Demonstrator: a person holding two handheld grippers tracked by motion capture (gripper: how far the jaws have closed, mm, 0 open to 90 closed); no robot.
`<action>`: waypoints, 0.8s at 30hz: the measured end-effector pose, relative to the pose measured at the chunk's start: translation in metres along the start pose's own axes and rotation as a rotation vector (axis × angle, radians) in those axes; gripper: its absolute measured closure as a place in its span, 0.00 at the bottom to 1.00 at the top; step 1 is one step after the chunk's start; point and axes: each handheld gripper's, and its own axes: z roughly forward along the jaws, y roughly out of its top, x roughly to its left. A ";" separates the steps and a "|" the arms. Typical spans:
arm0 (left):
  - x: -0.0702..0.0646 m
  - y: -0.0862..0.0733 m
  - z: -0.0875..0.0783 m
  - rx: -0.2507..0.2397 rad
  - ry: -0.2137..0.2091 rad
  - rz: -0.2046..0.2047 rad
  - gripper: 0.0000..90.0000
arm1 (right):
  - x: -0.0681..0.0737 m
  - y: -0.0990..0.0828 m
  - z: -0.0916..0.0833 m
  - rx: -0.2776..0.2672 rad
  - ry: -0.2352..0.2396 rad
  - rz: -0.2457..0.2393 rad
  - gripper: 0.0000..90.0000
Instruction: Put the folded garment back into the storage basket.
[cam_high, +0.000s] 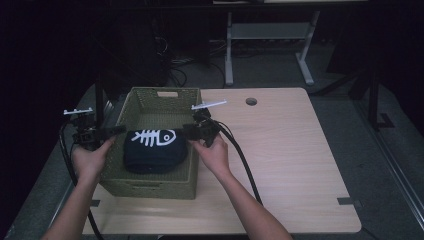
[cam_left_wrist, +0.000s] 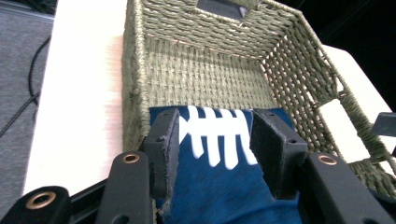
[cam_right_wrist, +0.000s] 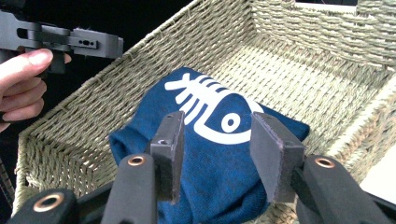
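A folded dark blue cloth (cam_high: 152, 147) with a white fish-skeleton print lies in the near half of a green woven basket (cam_high: 150, 187) on the table's left side. My left gripper (cam_high: 117, 131) reaches over the basket's left rim, and my right gripper (cam_high: 186, 131) reaches over its right rim. In the left gripper view the jaws of the left gripper (cam_left_wrist: 215, 123) stand apart over the cloth (cam_left_wrist: 219, 186), not pinching it. In the right gripper view the right gripper (cam_right_wrist: 219, 123) is also open above the cloth (cam_right_wrist: 210, 158), with the left gripper (cam_right_wrist: 100, 44) beyond the far rim.
The basket's far half (cam_left_wrist: 205, 70) holds nothing. The pale wooden table (cam_high: 280, 150) stretches to the right, with a round cable hole (cam_high: 251, 101) near its back edge. Black cables trail from both grippers. A white desk frame (cam_high: 270, 35) stands on the floor behind.
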 end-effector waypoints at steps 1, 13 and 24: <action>-0.001 0.000 -0.001 -0.009 -0.015 0.004 0.58 | 0.001 0.000 -0.001 0.004 0.003 -0.004 0.61; -0.016 -0.001 -0.002 -0.045 -0.101 0.015 0.58 | -0.007 0.004 -0.014 -0.025 0.042 0.022 0.57; -0.032 -0.003 -0.008 -0.098 -0.208 0.009 0.52 | -0.016 0.006 -0.037 -0.047 0.105 0.016 0.45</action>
